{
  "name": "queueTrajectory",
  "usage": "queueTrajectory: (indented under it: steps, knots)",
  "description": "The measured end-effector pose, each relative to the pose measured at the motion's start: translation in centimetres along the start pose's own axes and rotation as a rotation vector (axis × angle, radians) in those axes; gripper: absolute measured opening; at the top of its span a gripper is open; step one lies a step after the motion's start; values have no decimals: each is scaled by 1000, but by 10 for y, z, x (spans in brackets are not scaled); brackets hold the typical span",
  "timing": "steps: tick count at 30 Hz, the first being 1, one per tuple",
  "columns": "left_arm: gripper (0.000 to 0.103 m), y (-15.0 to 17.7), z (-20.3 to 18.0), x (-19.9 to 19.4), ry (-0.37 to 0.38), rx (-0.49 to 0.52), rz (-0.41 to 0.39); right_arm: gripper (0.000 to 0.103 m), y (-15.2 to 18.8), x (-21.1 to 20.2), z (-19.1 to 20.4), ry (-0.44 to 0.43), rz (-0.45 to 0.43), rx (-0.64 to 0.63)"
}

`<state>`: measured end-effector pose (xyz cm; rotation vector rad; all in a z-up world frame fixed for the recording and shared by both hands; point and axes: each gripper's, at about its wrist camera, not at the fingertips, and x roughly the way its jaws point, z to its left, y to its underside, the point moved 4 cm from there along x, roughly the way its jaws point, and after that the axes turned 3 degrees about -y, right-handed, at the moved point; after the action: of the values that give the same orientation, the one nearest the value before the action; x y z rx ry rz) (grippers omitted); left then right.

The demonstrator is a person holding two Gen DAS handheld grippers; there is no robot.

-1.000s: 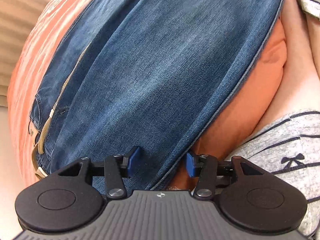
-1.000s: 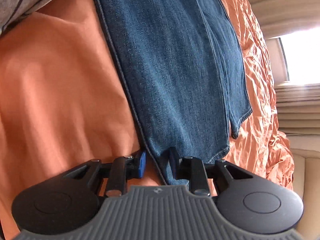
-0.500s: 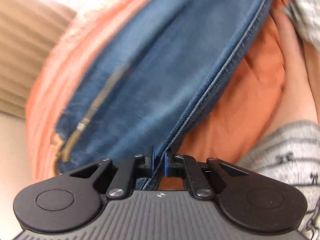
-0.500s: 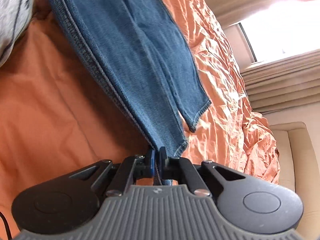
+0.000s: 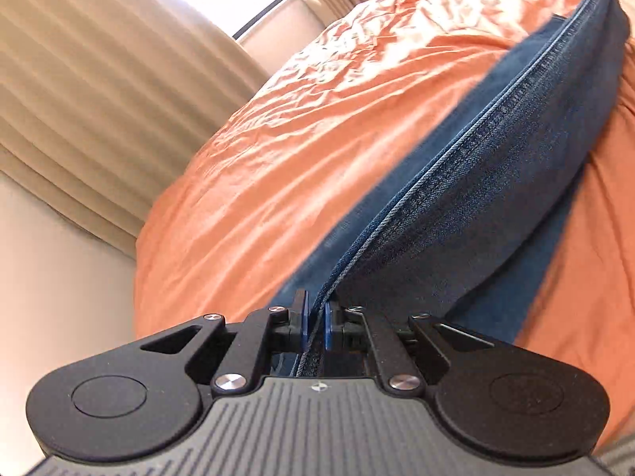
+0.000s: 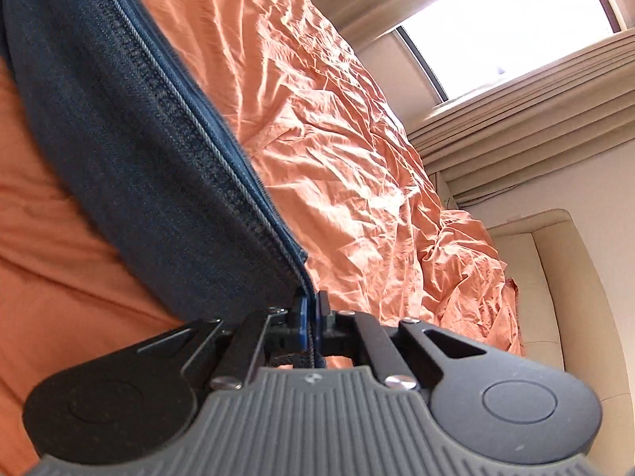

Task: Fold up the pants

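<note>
The blue denim pants point(image 5: 496, 182) are lifted off the orange bed, their stitched side seam stretched taut between my two grippers. My left gripper point(image 5: 316, 323) is shut on the seam edge near one end. In the right wrist view the pants point(image 6: 131, 150) hang as a dark fold, and my right gripper point(image 6: 310, 317) is shut on the seam edge by the leg hem. The waist and the rest of the legs are hidden behind the fold.
A wrinkled orange bedsheet point(image 5: 317, 119) covers the bed under the pants and also shows in the right wrist view point(image 6: 337, 139). Beige curtains point(image 5: 99, 79) and a bright window point(image 6: 508, 20) stand behind. A cream headboard or sofa point(image 6: 563, 297) is at the right.
Both grippers closed on the pants' seam edge and lifted it. The pants went from lying flat on the bed to hanging taut, edge-up, between the grippers. Both views tilted up toward the window.
</note>
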<state>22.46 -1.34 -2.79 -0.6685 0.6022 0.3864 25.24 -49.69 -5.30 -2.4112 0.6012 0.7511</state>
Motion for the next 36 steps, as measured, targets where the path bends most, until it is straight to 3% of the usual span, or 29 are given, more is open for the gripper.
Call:
queueTrajectory:
  steps: [6,11,16,24,27,28,29,30,32,36]
  knots:
    - [8,-32,17,84,27,-27,56,0,-48,88,-16,-3,49,5]
    - [8,-35,15,162,77,-50,121,0,-75,169,-5,-57,112,-18]
    - [8,-30,0,229,139,-37,194,0,-81,239,21,-120,179,-67]
    - [11,-14,-16,259,188,-37,203,0,-76,280,39,-201,220,-57]
    - [30,-13,-17,253,159,-16,187,0,-76,276,41,-176,220,-35]
    - [56,-14,-13,252,145,-30,174,1,-77,272,40,-166,220,-23]
    - [82,-15,-8,246,146,-58,156,9,-78,265,37,-155,218,-5]
    - [86,-16,-2,239,156,-88,136,26,-79,258,34,-149,214,17]
    - [85,-16,11,222,151,-131,116,48,-81,240,28,-129,204,76]
    - [83,-7,41,180,147,-256,92,49,-89,192,25,-171,176,262]
